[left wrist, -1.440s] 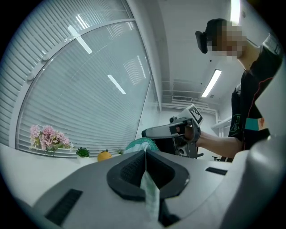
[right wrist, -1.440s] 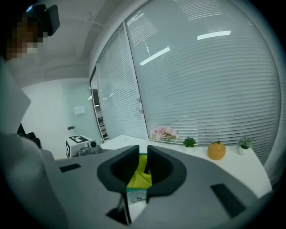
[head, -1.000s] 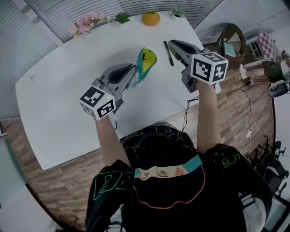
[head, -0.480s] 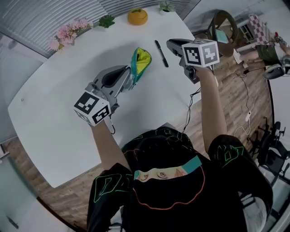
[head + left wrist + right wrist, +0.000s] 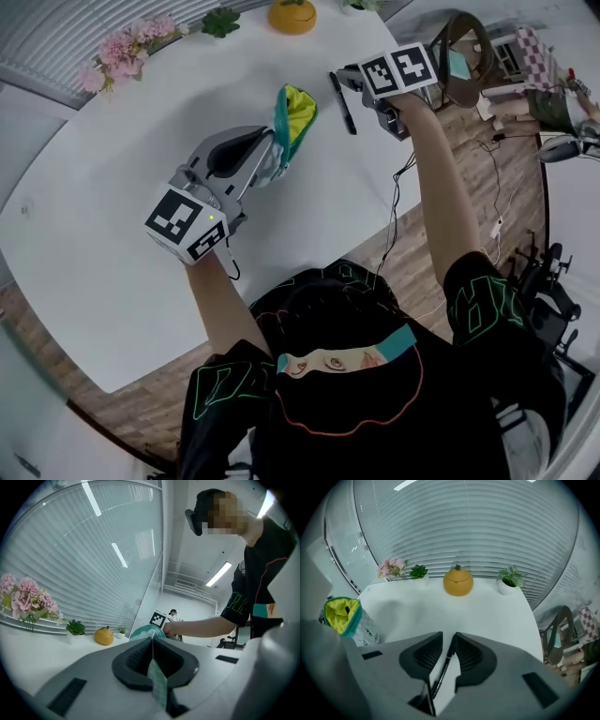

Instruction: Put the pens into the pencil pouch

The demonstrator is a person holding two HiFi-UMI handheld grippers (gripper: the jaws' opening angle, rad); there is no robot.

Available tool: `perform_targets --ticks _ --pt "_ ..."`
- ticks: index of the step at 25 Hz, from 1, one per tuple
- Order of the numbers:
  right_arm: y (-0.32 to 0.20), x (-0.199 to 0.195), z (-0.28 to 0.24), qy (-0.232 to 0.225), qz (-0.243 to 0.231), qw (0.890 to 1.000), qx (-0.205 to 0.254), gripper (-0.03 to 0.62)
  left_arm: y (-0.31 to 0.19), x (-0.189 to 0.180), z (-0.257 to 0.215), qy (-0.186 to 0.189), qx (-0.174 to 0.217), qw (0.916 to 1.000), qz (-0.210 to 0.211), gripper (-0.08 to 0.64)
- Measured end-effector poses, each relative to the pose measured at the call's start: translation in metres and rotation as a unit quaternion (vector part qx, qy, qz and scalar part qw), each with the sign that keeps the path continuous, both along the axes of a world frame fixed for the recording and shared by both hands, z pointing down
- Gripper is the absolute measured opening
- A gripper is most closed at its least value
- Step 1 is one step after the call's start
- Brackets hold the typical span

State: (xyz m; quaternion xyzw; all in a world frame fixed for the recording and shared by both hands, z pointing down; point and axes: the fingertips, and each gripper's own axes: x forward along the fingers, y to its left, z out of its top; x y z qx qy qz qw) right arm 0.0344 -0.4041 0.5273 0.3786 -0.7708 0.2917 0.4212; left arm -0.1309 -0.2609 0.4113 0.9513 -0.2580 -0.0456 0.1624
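A teal pencil pouch (image 5: 295, 117) with a yellow-green lining stands open on the white table (image 5: 112, 244). My left gripper (image 5: 270, 159) is shut on the pouch's near edge. In the left gripper view a thin strip of teal fabric (image 5: 157, 684) is pinched between the jaws. A black pen (image 5: 342, 101) lies flat to the pouch's right. My right gripper (image 5: 351, 81) points steeply down over its far end. Its jaws have just been opening. The pen (image 5: 440, 674) lies in the gap between them with room on both sides.
An orange pumpkin-shaped jar (image 5: 292, 14), pink flowers (image 5: 117, 56) and a small green plant (image 5: 220, 21) line the table's far edge. The table's right edge (image 5: 412, 202) runs close by my right arm. Beyond it are wood floor, cables and a chair (image 5: 469, 56).
My right gripper has come down over the pen and tipped nose-down, and its jaws stand wider. The left gripper keeps its hold on the pouch and has shifted slightly.
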Motion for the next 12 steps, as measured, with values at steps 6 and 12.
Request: perform_targets --ticks 6,12 --pt "-0.016 0.009 0.025 0.053 -0.017 0.997 -0.058 0.092 -0.001 -0.001 -0.006 0.011 -0.003 0.9999 -0.003 0.005" --pt "-0.017 0.001 0.053 0.051 -0.032 0.992 -0.108 0.104 -0.005 -0.005 0.008 0.011 -0.004 0.9999 -0.002 0.005"
